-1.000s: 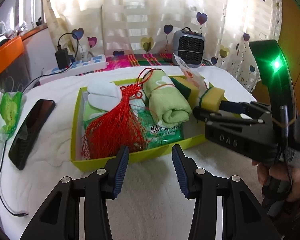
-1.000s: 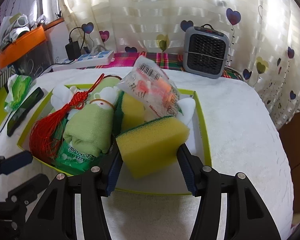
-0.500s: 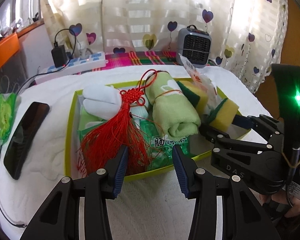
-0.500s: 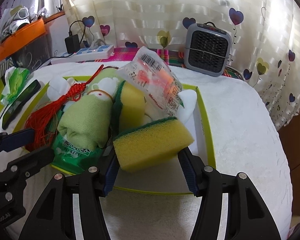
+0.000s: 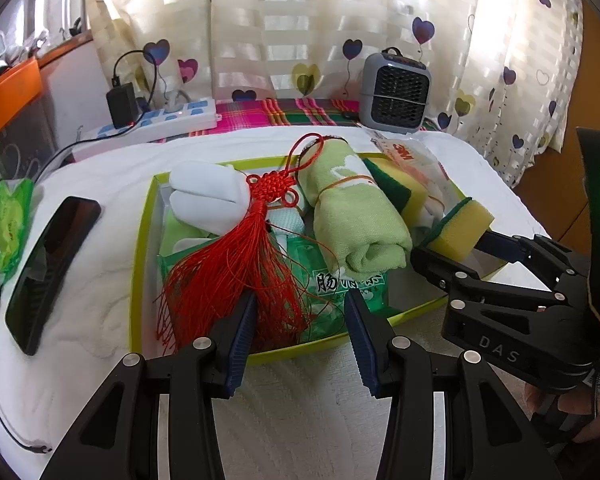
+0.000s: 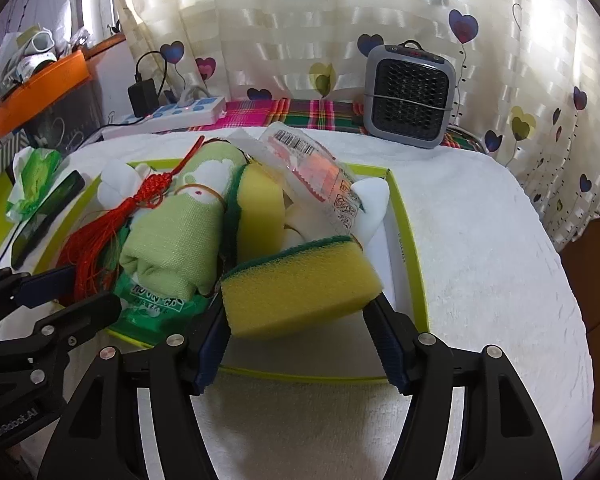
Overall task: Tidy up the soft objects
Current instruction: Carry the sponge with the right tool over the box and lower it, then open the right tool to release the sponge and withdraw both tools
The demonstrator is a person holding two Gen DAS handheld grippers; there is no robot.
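Observation:
A lime-green tray (image 5: 142,240) (image 6: 416,280) on the white cloth holds a rolled green towel (image 5: 356,216) (image 6: 176,240), a red tassel knot (image 5: 236,264) (image 6: 100,232), a white soft item (image 5: 208,200), a green tissue pack (image 5: 340,284), an upright yellow sponge (image 6: 260,216) and a clear packet (image 6: 320,176). My right gripper (image 6: 300,340) (image 5: 452,240) is shut on a yellow-and-green sponge (image 6: 300,284) (image 5: 462,228) over the tray's near right corner. My left gripper (image 5: 300,332) is open and empty at the tray's front edge, by the tassel.
A black phone (image 5: 48,256) and a green wipes pack (image 5: 6,224) lie left of the tray. A power strip (image 5: 160,124) and a small grey heater (image 5: 394,90) stand at the back by the curtain. An orange bin (image 6: 40,88) sits far left.
My left gripper has moved forward to the tray's front edge. My right gripper has carried the sponge further in over the tray and lower.

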